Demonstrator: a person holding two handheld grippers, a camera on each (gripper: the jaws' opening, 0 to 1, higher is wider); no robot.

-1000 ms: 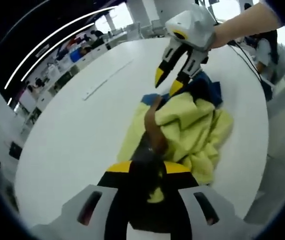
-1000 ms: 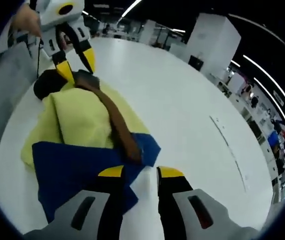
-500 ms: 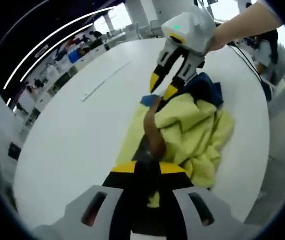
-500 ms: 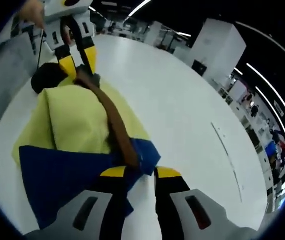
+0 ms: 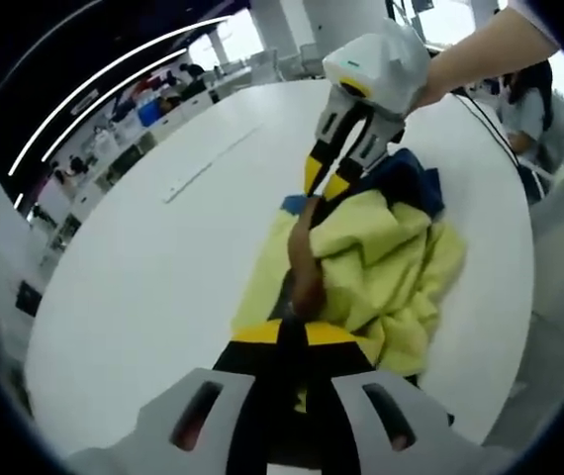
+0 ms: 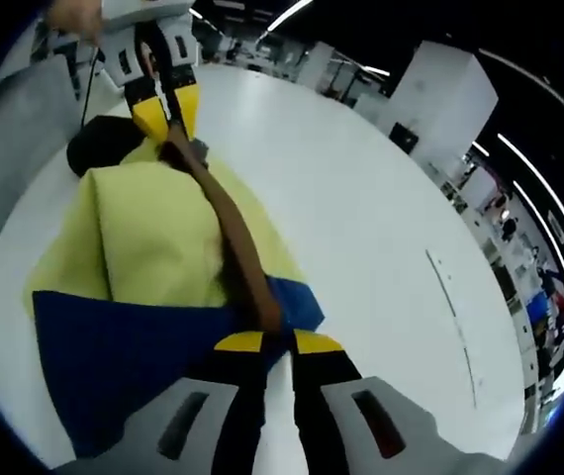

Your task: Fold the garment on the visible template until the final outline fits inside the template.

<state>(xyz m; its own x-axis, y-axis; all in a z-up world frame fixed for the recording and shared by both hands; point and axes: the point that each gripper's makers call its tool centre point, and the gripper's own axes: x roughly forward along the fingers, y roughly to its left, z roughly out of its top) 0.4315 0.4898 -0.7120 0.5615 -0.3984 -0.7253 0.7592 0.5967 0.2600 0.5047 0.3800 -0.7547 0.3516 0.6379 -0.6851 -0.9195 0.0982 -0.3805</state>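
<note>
The garment (image 5: 381, 267), yellow with blue and dark panels and a brown strip, is seen lying bunched on the white surface (image 5: 143, 277). In the left gripper view, the left tongs (image 5: 292, 341) are seen drawn together on the garment's near dark edge, while the right tongs (image 5: 324, 180) are closed on the brown strip at the far end. In the right gripper view, the right tongs (image 6: 267, 341) are shown nipped on the blue edge (image 6: 114, 346) beside the strip (image 6: 233, 242), and the left tongs (image 6: 166, 109) are clamped at the far dark end. A thin line marked on the surface (image 6: 450, 322) is seen well apart from the garment.
</note>
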